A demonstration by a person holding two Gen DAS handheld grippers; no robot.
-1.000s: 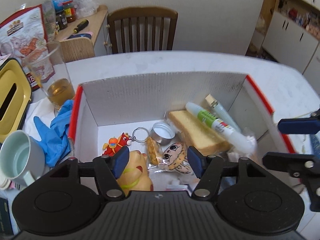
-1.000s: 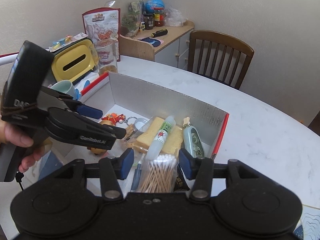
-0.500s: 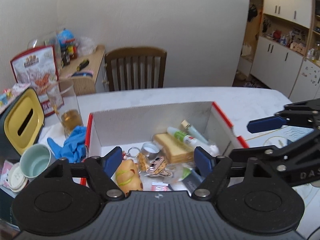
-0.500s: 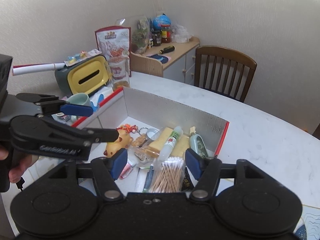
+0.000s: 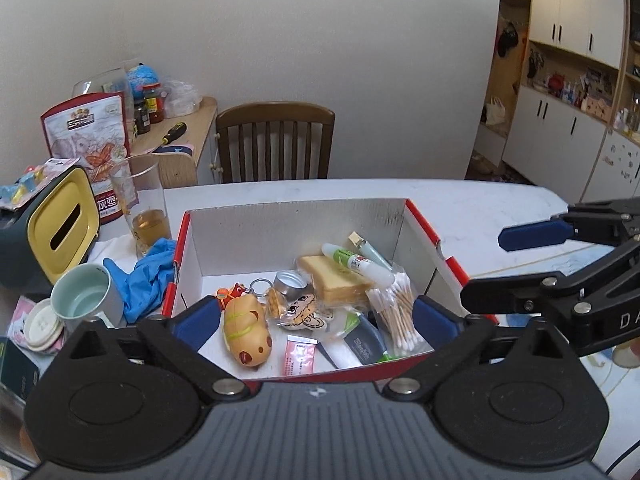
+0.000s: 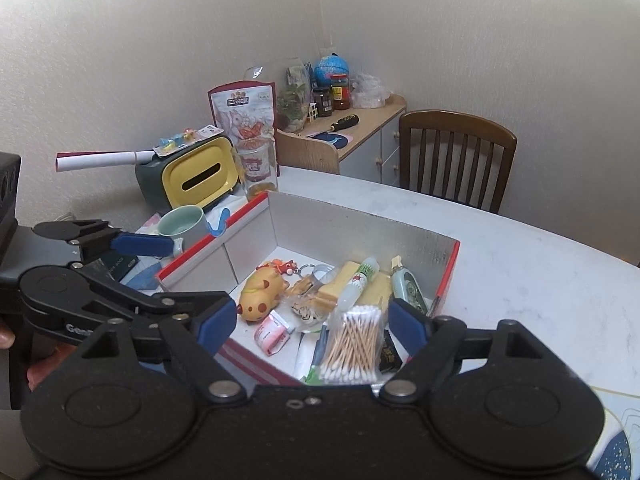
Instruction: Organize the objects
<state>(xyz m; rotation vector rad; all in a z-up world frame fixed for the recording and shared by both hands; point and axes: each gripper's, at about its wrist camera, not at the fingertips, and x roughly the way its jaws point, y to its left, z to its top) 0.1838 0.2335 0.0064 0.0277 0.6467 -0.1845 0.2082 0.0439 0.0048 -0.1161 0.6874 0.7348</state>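
A red-rimmed white cardboard box [image 5: 296, 220] [image 6: 360, 228] sits on the white table and holds several small things: a yellow toy pig [image 5: 246, 330] [image 6: 264, 294], a pack of cotton swabs [image 5: 396, 316] [image 6: 352, 344], a slice of bread [image 5: 334, 282], a white glue tube [image 5: 356, 262] [image 6: 358, 282], a keychain [image 5: 236, 292] and sachets. My left gripper [image 5: 312, 322] is open and empty, raised over the box's near edge. My right gripper [image 6: 310, 324] is open and empty, raised above the box's right end.
Left of the box lie a blue glove [image 5: 148, 276], a pale green mug [image 5: 86, 298], a glass of tea [image 5: 144, 204], a yellow-faced tissue box [image 5: 56, 224] and a snack bag [image 5: 90, 140]. A wooden chair [image 5: 276, 144] stands behind the table.
Both grippers have drawn back and up from the box, so more of the room shows. The cotton swab pack stays in the box. Both stay open.
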